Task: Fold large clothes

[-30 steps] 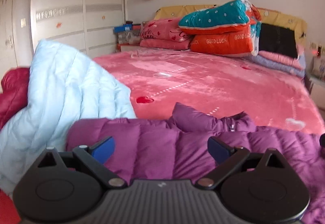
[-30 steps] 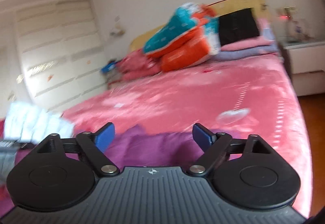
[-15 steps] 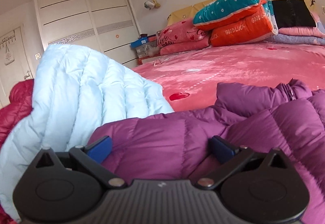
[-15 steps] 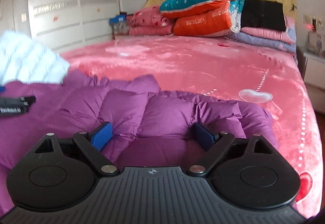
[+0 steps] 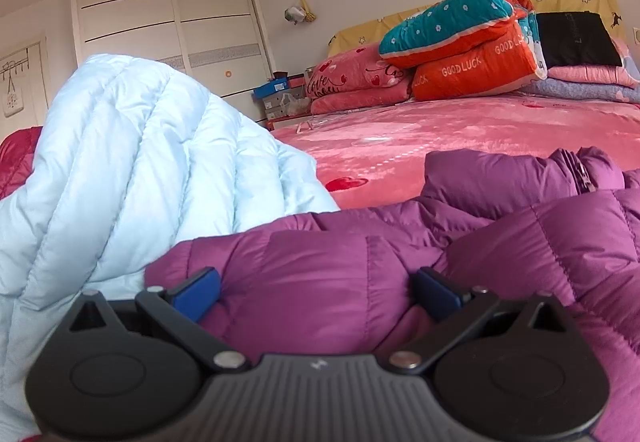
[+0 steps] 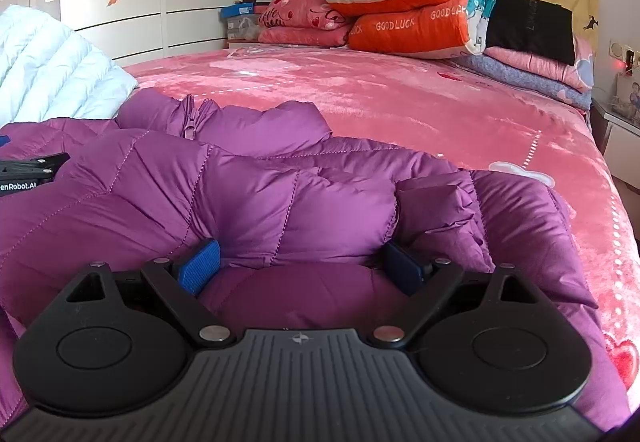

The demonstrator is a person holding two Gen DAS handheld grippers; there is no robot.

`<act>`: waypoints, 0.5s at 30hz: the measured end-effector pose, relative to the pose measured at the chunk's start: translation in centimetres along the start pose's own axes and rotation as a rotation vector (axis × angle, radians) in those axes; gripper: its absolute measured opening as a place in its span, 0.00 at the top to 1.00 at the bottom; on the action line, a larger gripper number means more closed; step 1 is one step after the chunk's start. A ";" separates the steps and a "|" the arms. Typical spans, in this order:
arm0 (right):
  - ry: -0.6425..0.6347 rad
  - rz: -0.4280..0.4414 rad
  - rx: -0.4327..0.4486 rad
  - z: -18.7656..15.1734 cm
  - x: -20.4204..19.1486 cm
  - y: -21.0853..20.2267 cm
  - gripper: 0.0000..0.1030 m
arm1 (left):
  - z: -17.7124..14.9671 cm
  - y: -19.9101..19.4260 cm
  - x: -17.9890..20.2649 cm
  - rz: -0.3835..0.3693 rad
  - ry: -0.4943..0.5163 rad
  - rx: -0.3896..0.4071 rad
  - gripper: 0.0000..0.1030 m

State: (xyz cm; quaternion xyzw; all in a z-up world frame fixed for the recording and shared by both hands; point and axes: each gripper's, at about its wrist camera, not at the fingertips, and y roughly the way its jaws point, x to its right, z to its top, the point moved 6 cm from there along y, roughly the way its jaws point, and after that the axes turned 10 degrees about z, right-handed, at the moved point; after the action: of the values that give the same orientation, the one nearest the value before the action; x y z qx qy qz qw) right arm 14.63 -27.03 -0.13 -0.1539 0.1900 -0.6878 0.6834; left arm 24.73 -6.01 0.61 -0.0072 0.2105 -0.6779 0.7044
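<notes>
A purple puffer jacket (image 5: 500, 230) (image 6: 256, 197) lies across the near end of a pink bed, collar and zipper away from me. My left gripper (image 5: 316, 292) is open, its blue pads wide apart with a puffy fold of the jacket bulging between them. My right gripper (image 6: 300, 266) is open too, pressed low into the jacket's right side with fabric between its fingers. The left gripper's body (image 6: 28, 171) shows at the left edge of the right wrist view, resting on the jacket.
A pale blue puffer jacket (image 5: 128, 169) (image 6: 52, 65) is heaped at the left, over a dark red garment (image 5: 18, 153). The pink bedspread (image 6: 400, 97) stretches back to stacked pillows and folded quilts (image 6: 408, 5). A white wardrobe (image 5: 168, 9) stands left, a nightstand (image 6: 620, 133) right.
Both grippers have dropped lower and pushed forward into the purple jacket. The right gripper swung from looking over the bed's right edge to sitting on the jacket. Both jaws stayed wide.
</notes>
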 end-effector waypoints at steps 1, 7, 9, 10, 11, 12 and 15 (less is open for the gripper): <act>0.001 0.001 0.001 0.0 0.0 -0.1 0.00 | 0.0 0.0 0.1 0.002 0.005 0.000 0.00; 0.033 0.038 0.032 -0.2 0.7 -2.4 0.00 | 1.0 -1.3 -0.1 0.003 0.066 -0.074 0.00; 0.057 0.054 0.033 -0.4 0.9 -3.3 0.00 | 1.6 -2.9 -0.5 -0.013 0.081 -0.096 0.01; 0.070 0.055 0.030 -0.5 1.0 -4.0 0.00 | 1.8 -4.0 -0.9 -0.026 0.079 -0.097 0.01; 0.074 0.054 0.028 -0.5 1.0 -4.8 0.00 | 2.0 -5.2 -1.3 -0.042 0.071 -0.102 0.01; 0.070 0.052 0.022 -0.5 0.8 -5.8 0.00 | 1.9 -6.4 -1.8 -0.064 0.058 -0.111 0.01; 0.056 0.021 0.017 -0.4 0.3 -8.6 0.00 | 1.2 -9.8 -3.2 -0.104 0.028 -0.145 0.01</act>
State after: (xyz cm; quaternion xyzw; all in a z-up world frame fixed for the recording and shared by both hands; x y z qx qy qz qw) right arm 6.85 -27.37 3.61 -0.1267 0.2049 -0.6864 0.6862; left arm 15.85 -4.07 5.54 -0.0597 0.2680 -0.6966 0.6629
